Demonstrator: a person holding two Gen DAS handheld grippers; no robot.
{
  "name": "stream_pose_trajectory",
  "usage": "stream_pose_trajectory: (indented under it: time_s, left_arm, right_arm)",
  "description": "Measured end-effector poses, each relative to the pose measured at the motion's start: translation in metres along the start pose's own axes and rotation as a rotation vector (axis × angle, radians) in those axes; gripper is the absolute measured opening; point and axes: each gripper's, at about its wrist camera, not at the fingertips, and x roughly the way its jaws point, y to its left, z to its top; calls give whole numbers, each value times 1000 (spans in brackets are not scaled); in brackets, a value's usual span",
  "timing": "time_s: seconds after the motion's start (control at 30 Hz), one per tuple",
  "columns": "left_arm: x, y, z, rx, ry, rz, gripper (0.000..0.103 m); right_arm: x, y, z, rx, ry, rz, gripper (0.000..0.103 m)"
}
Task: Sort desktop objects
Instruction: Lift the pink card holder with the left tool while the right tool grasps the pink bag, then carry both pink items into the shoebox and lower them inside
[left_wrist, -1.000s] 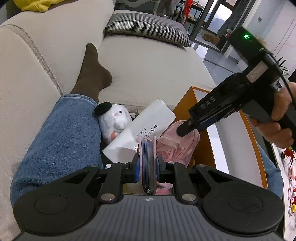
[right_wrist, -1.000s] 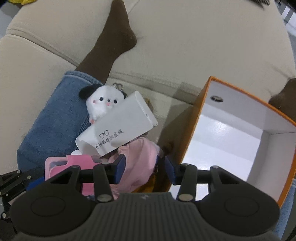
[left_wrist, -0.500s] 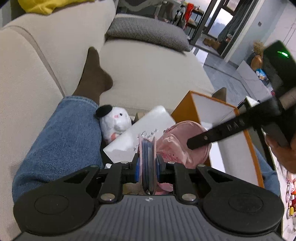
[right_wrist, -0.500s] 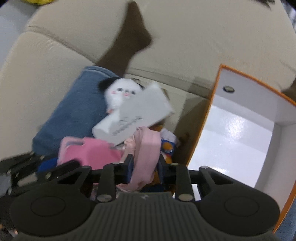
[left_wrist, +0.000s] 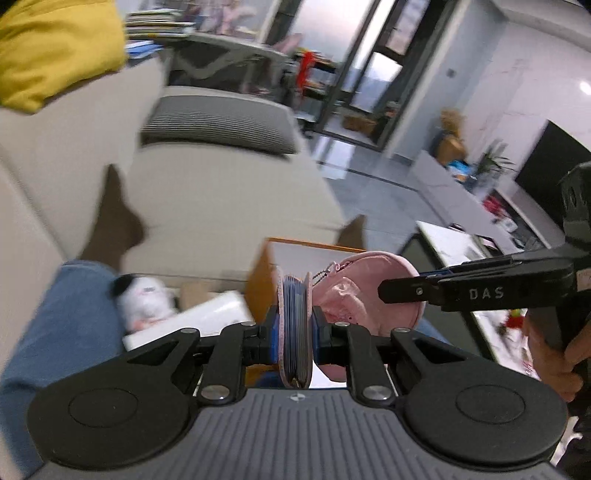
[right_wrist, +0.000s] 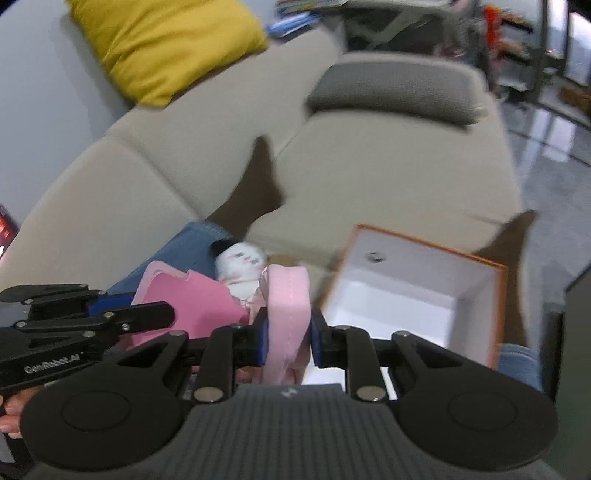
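Observation:
My left gripper (left_wrist: 295, 330) is shut on a flat pink case (left_wrist: 293, 332), seen edge-on with dark blue layers inside; from the right wrist view the case (right_wrist: 192, 306) is a broad pink slab. My right gripper (right_wrist: 287, 332) has its jaws still closing, with its pads pressing a soft pink pouch (right_wrist: 286, 306). In the left wrist view the pouch (left_wrist: 354, 295) hangs round, with a small chain, from the right gripper (left_wrist: 388, 295). Both are held above an orange box (right_wrist: 476, 295) with a white inside. A white plush toy (right_wrist: 240, 258) and a white glasses box (left_wrist: 207, 317) lie below.
A beige sofa (right_wrist: 369, 177) fills the background, with a yellow cushion (right_wrist: 166, 44) and a grey checked cushion (left_wrist: 218, 125). A person's jeans leg (left_wrist: 55, 325) and brown sock (right_wrist: 255, 195) lie beside the pile. A hand (left_wrist: 554, 354) grips the right tool.
The right gripper closed on the pink pouch and lifted it off the pile. Both grippers rose and tilted upward, so more of the room shows. The left still holds the case.

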Motion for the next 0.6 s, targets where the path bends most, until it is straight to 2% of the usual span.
stream_pose_trajectory:
  time_s: [0.23,0.33,0.47,0.6]
  left_arm:
    - [78,-51,-18,63,120,-101,18]
    - [110,-67,-32,87,175,-114,18]
    - [142,-72,-46,58,237,-114,18]
    - [162,-73,-58,40,290,-106,18]
  right_arm:
    - [-3,-56,-50,129,-5,-157,23]
    - [11,-76,-72,173,22,-208,23]
    - [27,-88,-95,178,45,-275,23]
    - [40,-92,-107,175,73,-296,23]
